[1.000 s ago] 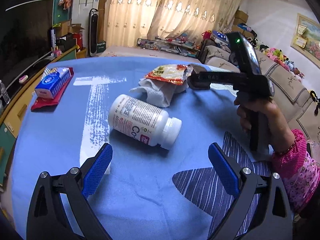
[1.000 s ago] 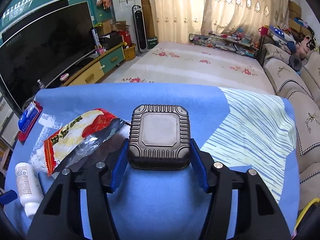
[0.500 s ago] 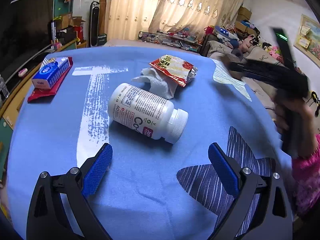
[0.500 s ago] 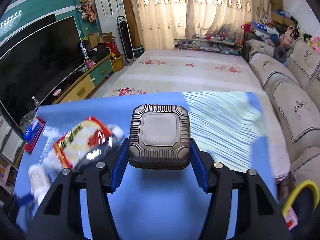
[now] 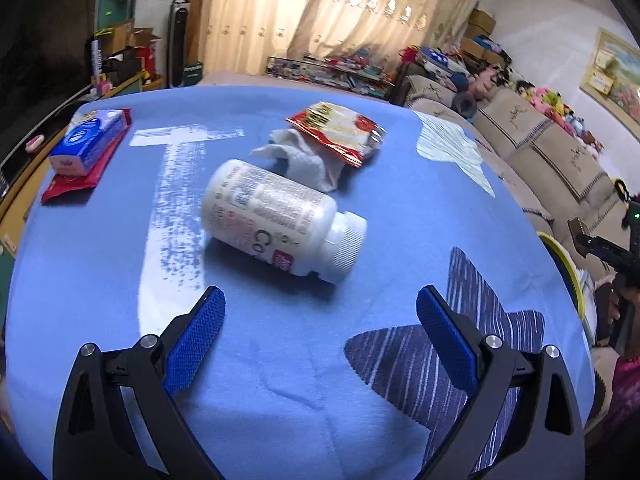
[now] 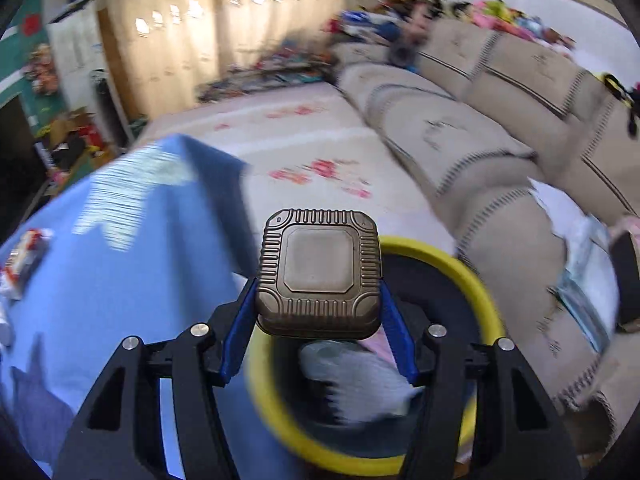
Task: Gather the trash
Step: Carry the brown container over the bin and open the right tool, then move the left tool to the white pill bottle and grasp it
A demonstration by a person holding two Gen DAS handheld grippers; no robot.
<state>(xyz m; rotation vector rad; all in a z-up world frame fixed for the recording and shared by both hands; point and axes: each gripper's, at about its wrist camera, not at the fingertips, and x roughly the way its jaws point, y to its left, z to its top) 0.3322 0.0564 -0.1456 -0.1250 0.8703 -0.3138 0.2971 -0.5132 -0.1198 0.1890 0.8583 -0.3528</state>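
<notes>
My right gripper (image 6: 318, 300) is shut on a brown ribbed square container (image 6: 318, 272) and holds it above a yellow-rimmed bin (image 6: 478, 284) beside the table; the bin holds white crumpled trash (image 6: 360, 384). My left gripper (image 5: 320, 316) is open and empty, low over the blue tablecloth (image 5: 280, 380). A white pill bottle (image 5: 276, 220) lies on its side just ahead of it. Behind the bottle lie a crumpled white tissue (image 5: 308, 160) and a red snack wrapper (image 5: 336, 130). The right gripper also shows at the left wrist view's right edge (image 5: 600, 246).
A blue tissue pack on a red packet (image 5: 86, 142) lies at the table's far left. A beige sofa (image 6: 500, 160) runs along the right, close behind the bin. The table edge (image 6: 240, 216) drops off beside the bin. A TV stand is at the far left.
My right gripper has swung right off the table with the brown container and now hangs over the yellow bin. My left gripper has edged slightly closer to the pill bottle.
</notes>
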